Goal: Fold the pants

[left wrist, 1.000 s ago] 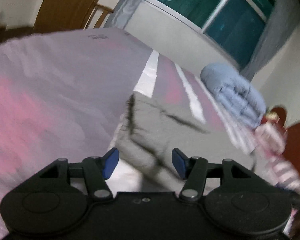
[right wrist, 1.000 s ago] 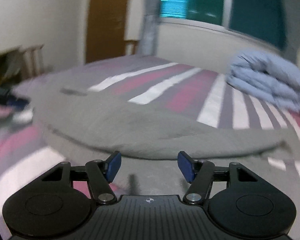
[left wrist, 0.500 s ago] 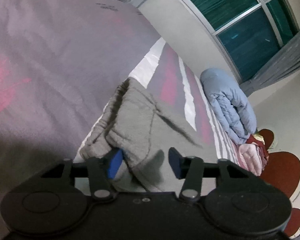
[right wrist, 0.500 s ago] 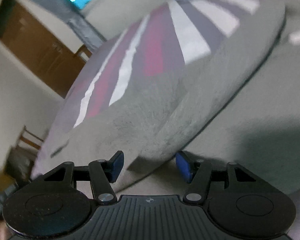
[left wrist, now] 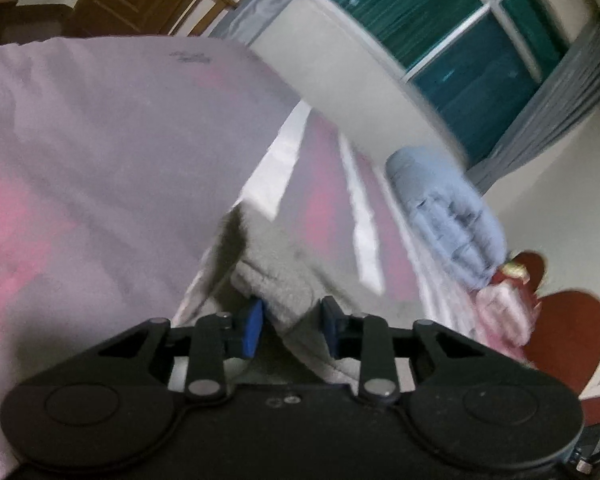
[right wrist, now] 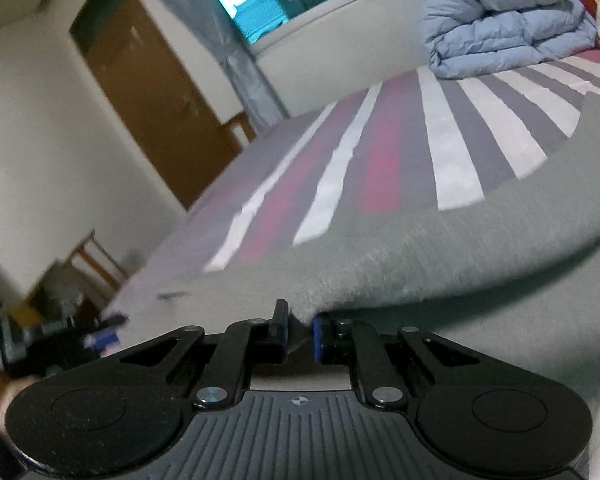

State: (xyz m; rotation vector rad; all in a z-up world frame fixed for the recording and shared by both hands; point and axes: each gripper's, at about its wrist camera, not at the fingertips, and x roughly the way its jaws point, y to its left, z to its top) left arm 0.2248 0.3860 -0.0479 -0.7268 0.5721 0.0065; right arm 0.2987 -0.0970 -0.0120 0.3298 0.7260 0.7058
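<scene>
Pants, grey and fleecy, spread over striped bed cover, one edge bunched up off it. Left gripper angled downward, just closed, blue pads pinching a thick fold of that cloth. Right gripper tilted sideways, pointing down, also just closed, nipping a thin raised edge. Blue quilt folded far behind.

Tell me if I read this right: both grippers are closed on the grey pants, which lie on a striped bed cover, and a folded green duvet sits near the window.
Not quite. The duvet is light blue, as the right wrist view shows. The rest holds: left gripper and right gripper pinch the grey pants on the striped bed cover.
</scene>
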